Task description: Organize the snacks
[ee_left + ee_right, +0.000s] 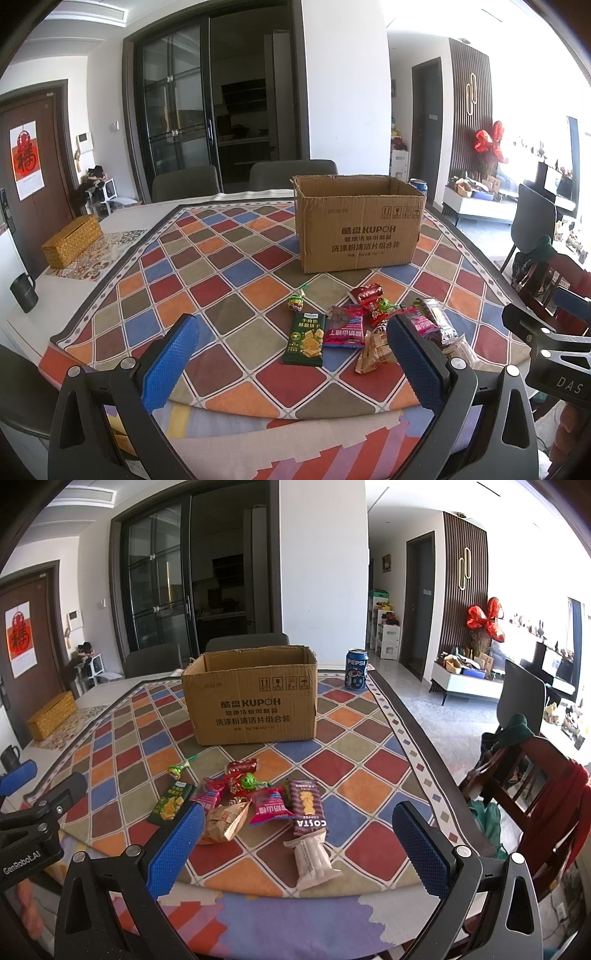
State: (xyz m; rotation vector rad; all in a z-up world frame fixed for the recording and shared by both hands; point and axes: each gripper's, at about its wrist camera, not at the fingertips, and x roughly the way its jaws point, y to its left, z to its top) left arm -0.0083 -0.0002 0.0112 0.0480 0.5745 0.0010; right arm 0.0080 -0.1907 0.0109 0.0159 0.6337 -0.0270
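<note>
A heap of several snack packets lies on the chequered tablecloth [236, 266] near the front edge. Among them are a green biscuit pack [305, 339], a pink packet [346, 326], a brown paper-wrapped snack [223, 821], a purple Costa pack [307, 805] and a white wrapper [314, 856]. Behind stands an open cardboard box [358, 225], also the cardboard box [255, 698] in the right wrist view. My left gripper [291, 354] is open, low in front of the heap, holding nothing. My right gripper [299, 845] is open too, its fingers either side of the white wrapper but short of it.
A Pepsi can [356, 669] stands behind the box at the right. A woven yellow box [72, 240] and a dark mug [24, 293] sit far left. Grey chairs [184, 186] line the far side; a wooden chair with red cloth [535, 786] is at the right.
</note>
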